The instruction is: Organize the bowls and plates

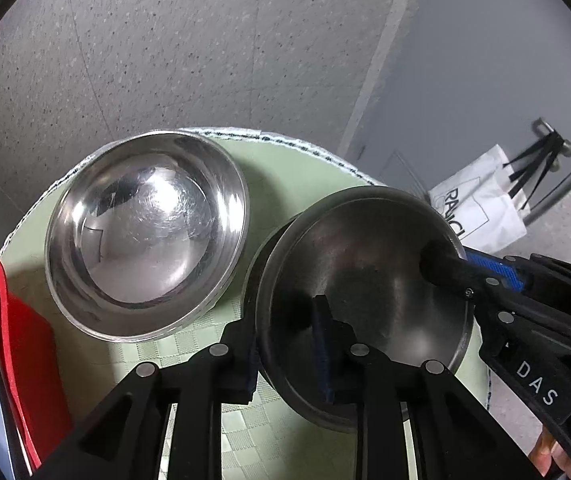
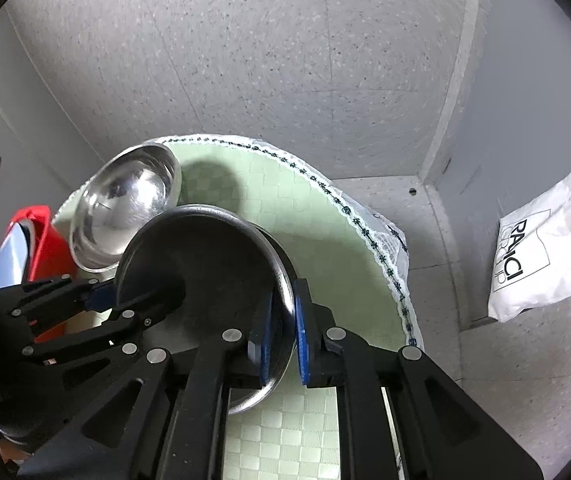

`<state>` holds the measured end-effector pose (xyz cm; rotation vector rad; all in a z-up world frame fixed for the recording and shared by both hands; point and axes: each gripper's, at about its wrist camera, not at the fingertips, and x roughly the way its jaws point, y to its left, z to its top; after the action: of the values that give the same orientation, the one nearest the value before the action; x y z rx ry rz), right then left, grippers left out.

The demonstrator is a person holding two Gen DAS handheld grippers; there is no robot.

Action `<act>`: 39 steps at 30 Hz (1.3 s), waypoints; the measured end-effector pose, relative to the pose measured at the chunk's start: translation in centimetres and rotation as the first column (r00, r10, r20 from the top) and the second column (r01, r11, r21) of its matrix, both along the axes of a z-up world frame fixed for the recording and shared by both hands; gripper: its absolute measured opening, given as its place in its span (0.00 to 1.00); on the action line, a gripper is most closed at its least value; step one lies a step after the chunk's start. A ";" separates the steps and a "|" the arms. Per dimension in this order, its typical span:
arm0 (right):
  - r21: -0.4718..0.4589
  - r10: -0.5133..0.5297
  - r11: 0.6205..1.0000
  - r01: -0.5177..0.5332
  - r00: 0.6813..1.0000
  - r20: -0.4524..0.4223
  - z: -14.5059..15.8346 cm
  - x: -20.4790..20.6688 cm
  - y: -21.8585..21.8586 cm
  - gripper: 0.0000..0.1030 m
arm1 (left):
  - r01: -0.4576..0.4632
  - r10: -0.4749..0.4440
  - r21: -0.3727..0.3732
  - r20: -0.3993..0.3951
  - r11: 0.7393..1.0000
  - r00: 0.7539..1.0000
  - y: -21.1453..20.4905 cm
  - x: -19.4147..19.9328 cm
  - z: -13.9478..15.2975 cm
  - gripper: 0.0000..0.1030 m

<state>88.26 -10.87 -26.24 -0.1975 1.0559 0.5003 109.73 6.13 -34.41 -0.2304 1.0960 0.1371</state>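
On my left a shiny round steel bowl sits on the green checked desk. Beside it, my left gripper pinches the near rim of a dark round metal bowl, held tilted above the desk. My right gripper straddles its opposite rim, blue pads slightly apart.

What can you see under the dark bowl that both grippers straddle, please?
Under the dark bowl lies the green checked tablecloth, visible around its rim. Whatever sits directly beneath the base is hidden by the bowl itself.
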 end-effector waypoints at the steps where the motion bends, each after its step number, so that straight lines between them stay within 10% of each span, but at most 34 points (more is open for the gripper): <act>1: -0.003 -0.003 1.000 0.003 1.000 0.000 0.0 0.1 0.0 0.11 | 0.003 -0.003 -0.004 -0.004 1.000 1.000 0.0 0.1 -0.2 0.19; 12: -0.016 -0.017 1.000 0.016 1.000 -0.016 -0.9 0.5 -0.3 0.14 | 0.018 -0.018 0.013 0.001 1.000 1.000 -1.7 0.6 -0.3 0.39; 19: 0.064 -0.055 0.996 0.056 0.998 -0.021 0.4 0.8 -2.6 0.46 | -0.023 0.023 0.012 0.047 1.000 0.999 -0.9 -1.4 1.4 0.67; 39: 0.134 -0.026 0.990 0.052 0.983 -0.183 -3.3 2.0 -2.3 0.51 | -0.125 0.125 -0.012 -0.027 0.992 0.992 -0.6 -2.4 -1.9 0.64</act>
<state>90.29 -13.14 -29.59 -0.0080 1.1947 0.5616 107.34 5.51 -36.31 -0.3100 1.1093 0.2452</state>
